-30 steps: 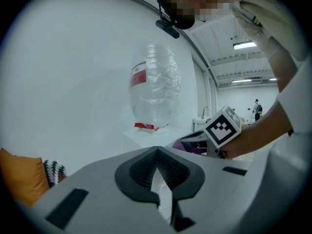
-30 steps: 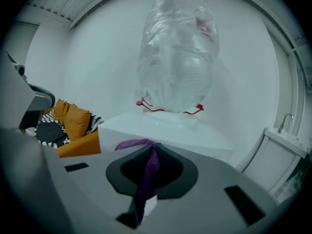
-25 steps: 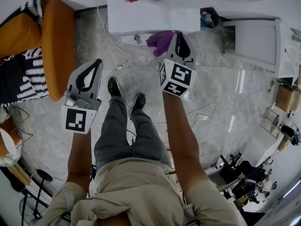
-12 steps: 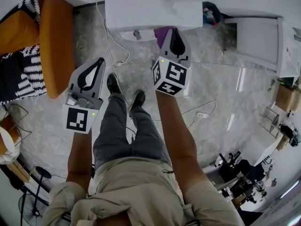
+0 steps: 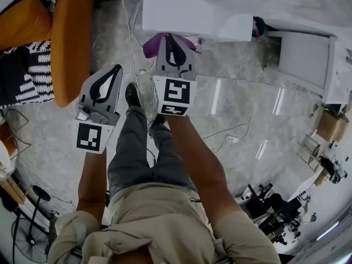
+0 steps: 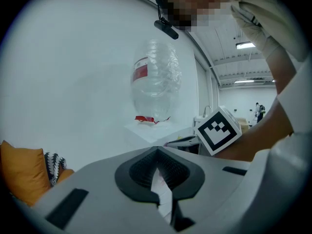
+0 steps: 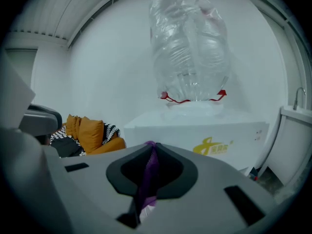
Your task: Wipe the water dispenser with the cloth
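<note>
An orange sofa stands on the marble floor. A black-and-white striped blanket lies on it, and a white cable trails just beside it.

The cloth is just before the water dispenser, the sofa to its left.

R gripper nips purple cloth, dispenser ahead.

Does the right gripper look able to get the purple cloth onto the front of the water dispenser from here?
Probably yes. The right gripper, shut on the purple cloth, points straight at the water dispenser and its white front, close by. Nothing stands between them in the right gripper view.
</note>
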The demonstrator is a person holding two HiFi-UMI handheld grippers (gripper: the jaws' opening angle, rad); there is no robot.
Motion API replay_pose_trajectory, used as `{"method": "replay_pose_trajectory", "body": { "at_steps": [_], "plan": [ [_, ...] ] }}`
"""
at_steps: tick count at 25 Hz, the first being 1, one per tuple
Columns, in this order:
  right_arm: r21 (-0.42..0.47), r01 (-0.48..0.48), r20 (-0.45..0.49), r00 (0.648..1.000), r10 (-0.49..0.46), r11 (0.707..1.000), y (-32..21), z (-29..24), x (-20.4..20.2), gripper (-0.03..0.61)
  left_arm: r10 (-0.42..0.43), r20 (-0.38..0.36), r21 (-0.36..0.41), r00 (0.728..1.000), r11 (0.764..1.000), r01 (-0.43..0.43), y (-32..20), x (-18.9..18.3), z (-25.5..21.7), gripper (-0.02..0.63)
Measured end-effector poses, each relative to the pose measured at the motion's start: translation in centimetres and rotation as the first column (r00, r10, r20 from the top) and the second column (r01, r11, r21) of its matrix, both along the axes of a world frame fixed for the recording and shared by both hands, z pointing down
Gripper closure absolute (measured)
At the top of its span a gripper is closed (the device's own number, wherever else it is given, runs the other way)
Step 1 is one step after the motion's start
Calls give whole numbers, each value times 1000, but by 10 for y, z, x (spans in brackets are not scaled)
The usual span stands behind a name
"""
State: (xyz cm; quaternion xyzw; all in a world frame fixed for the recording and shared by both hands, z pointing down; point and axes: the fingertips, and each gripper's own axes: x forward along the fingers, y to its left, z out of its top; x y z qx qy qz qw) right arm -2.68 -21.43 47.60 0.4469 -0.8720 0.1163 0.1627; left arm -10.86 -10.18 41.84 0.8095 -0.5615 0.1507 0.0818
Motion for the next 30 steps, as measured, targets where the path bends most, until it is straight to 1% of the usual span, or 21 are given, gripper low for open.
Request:
{"method": "replay_pose_trajectory", "body": {
  "at_steps": [2,3,5,7,9,11,13,14,16,18,20,22,25,28,30],
  "plan": [
    [9,-3,-7,1000,3,1000,-3,-1,8,545,-2,-4,-7,1000,1000,2,1,0,1,598],
    [11,-20,-7,1000,21,1000,-5,-2,16,545,-1,-7,-10,1000,1000,1,1,1,2,598],
    [8,-79,-6,997,79,997,-14,-1,41,545,8,-7,-8,1000,1000,-8,0,6,1,598],
    [3,-154,-13,988,154,988,-26,2,76,545,25,-3,-1,1000,1000,-25,-3,12,0,598],
    [-1,-242,-19,970,242,970,-42,4,117,545,41,2,-3,999,999,-41,-5,19,0,598],
    [-3,-342,-17,939,342,940,-59,4,162,545,54,5,-6,999,999,-54,-6,25,1,598],
    [7,-420,-12,907,420,907,-74,-1,202,545,64,5,-6,998,998,-64,-7,32,2,598],
    [19,-442,-7,897,442,897,-80,-5,215,545,69,6,-7,998,998,-69,-7,36,2,598],
    [41,-455,6,891,455,890,-86,-14,226,545,79,7,-9,997,997,-79,-8,43,2,598],
    [39,-453,27,892,452,891,-87,-17,221,545,85,7,-3,996,996,-85,-10,48,1,598],
    [16,-453,54,890,452,891,-80,-14,212,545,86,5,5,996,996,-87,-11,51,0,598],
    [-16,-429,83,900,429,903,-69,-9,192,546,82,5,3,997,997,-82,-10,50,2,598],
    [-57,-343,135,928,347,938,-47,-2,134,546,65,7,0,998,998,-65,-7,43,6,598],
    [-106,-277,179,939,293,955,-27,7,81,546,39,1,5,999,999,-39,-2,32,9,598],
    [-120,-207,183,957,226,971,-14,11,45,546,22,1,5,1000,1000,-22,3,24,10,598]
  ]
}}
